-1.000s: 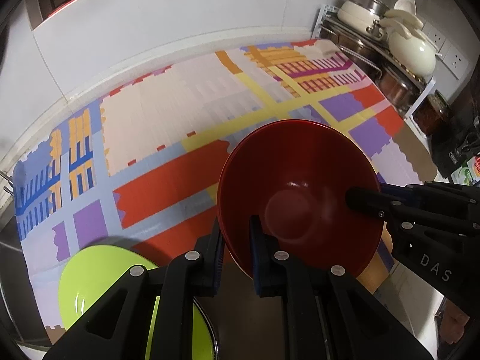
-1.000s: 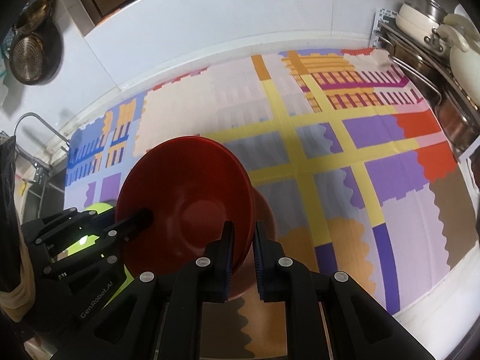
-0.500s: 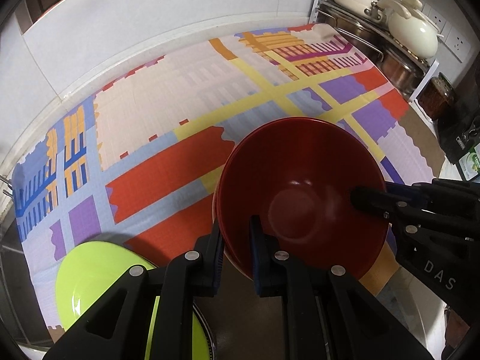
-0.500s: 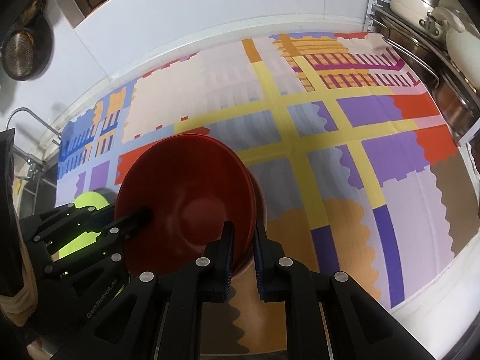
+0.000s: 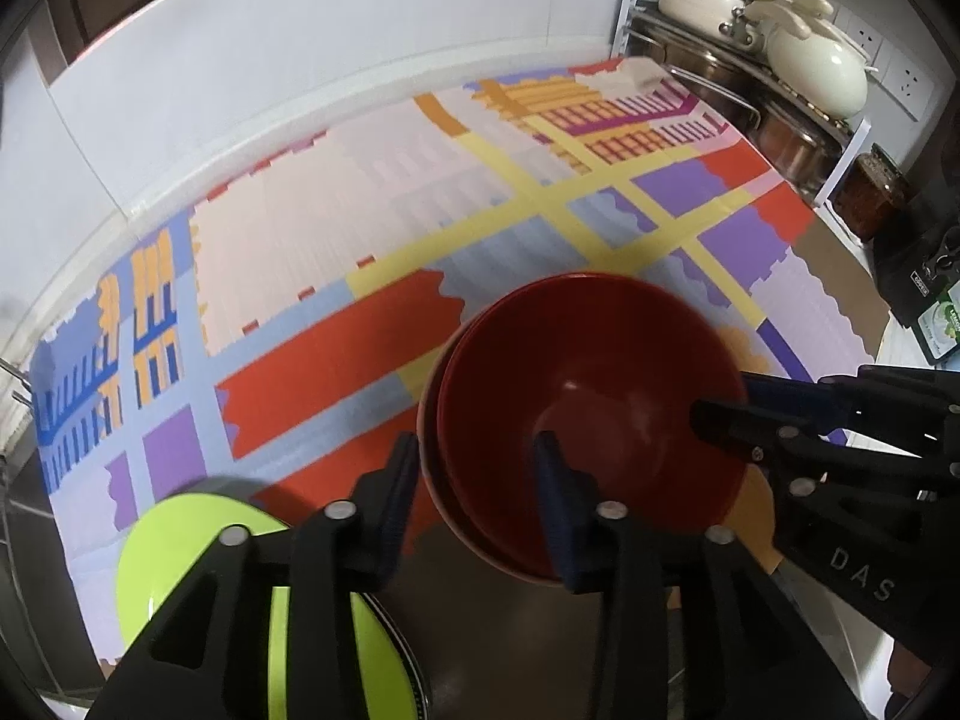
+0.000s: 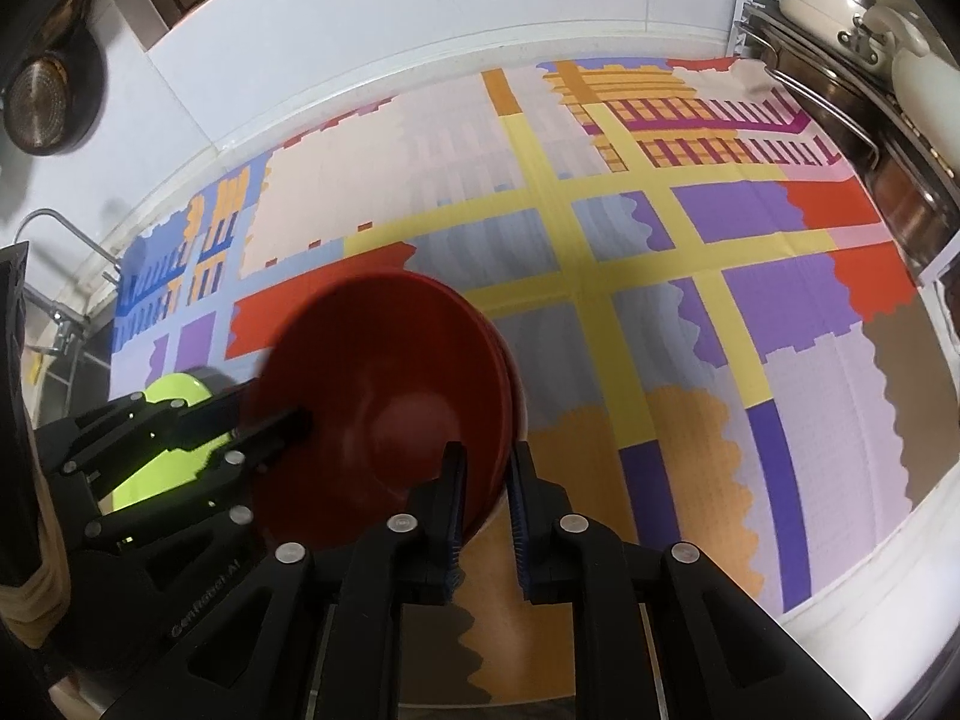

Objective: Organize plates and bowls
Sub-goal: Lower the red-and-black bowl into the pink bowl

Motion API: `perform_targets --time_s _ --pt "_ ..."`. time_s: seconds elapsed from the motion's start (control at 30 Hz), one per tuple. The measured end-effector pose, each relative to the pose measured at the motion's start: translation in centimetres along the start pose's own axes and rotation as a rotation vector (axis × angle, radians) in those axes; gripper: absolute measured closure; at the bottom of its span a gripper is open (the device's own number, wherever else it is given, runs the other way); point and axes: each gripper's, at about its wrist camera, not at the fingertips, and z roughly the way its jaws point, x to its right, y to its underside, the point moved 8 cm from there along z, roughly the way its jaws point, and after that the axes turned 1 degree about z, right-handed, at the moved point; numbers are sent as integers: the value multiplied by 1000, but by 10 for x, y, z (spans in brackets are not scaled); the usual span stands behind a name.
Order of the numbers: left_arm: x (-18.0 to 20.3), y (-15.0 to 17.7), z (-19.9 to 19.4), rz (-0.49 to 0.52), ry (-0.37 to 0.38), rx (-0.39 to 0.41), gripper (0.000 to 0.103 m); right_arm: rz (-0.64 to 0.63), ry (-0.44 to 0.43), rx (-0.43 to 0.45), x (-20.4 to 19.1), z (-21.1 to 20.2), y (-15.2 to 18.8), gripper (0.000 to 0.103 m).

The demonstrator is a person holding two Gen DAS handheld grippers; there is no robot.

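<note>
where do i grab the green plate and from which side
By its rim: the green plate is shallow and lies flat, so nothing else offers a hold. It sits at the near left corner of the mat, closest to the left gripper, so probably come in low from the near side, one finger over the rim, one under.

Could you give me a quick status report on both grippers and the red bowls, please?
Left hand-held gripper open astride red bowls' rim. Right hand-held gripper slightly open at opposite rim. Green plate beside, apart.
</note>
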Motion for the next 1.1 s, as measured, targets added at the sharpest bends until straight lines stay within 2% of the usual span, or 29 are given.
perform_targets --time_s 0.13,0.4,0.57,0.77,1.1 --pt "-2 -1 -9 1 -3 20 57 -9 7 4 3 -3 1 75" --pt "-6 -5 -24 -16 2 51 53 0 18 55 6 -19 -2 72" --pt "-17 -7 -20 -36 -36 52 50 -8 16 70 5 -21 -7 72" --pt "-27 -3 -3 -62 -54 7 50 19 20 42 10 -5 -10 72" --pt "-26 2 32 -78 -31 -83 50 53 -2 -75 17 28 -5 72"
